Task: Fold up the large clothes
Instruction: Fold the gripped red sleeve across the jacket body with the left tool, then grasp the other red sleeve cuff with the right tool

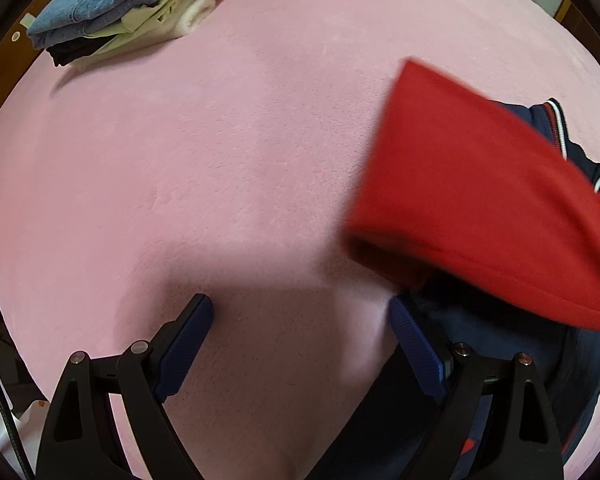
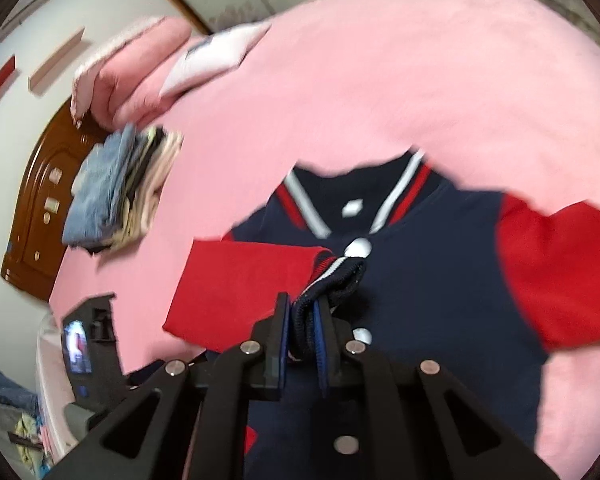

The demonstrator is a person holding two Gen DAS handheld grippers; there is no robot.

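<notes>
Black gripper arms with blue pads fill the bottom of both views. We see the right gripper (image 2: pixel 302 320) with its fingers close together, pinching the dark blue ribbed cuff (image 2: pixel 336 280) of a red sleeve (image 2: pixel 244 280). The cuff has thin white and red stripes. The sleeve is pulled across the front of the jacket (image 2: pixel 432 264), and the cuff sits just beside a white snap button (image 2: pixel 358 247) in the middle of the chest.

The jacket is dark blue with red sleeves and a collar (image 2: pixel 306 204) striped in red and white. It lies flat, front up, on the pink blanket (image 2: pixel 380 80) that covers the bed, with its collar pointing away from us. The other red sleeve (image 2: pixel 560 272) reaches out to the right edge of the view. A small white tag (image 2: pixel 350 209) shows inside the collar, but it is too blurry for us to read any words.

In the left wrist view, the left gripper (image 1: pixel 300 308) has its fingers spread wide. Nothing is between them but pink blanket. Its right finger (image 1: pixel 416 344) touches the dark blue edge of the jacket (image 1: pixel 500 344). The red sleeve (image 1: pixel 480 192) hangs blurry just above it.

Near the far left corner of the bed we see a stack of folded clothes (image 1: pixel 132 8), with blue jeans on top and cream and black things under them. A folded pink blanket (image 2: pixel 136 76) lies beyond the stack.
</notes>
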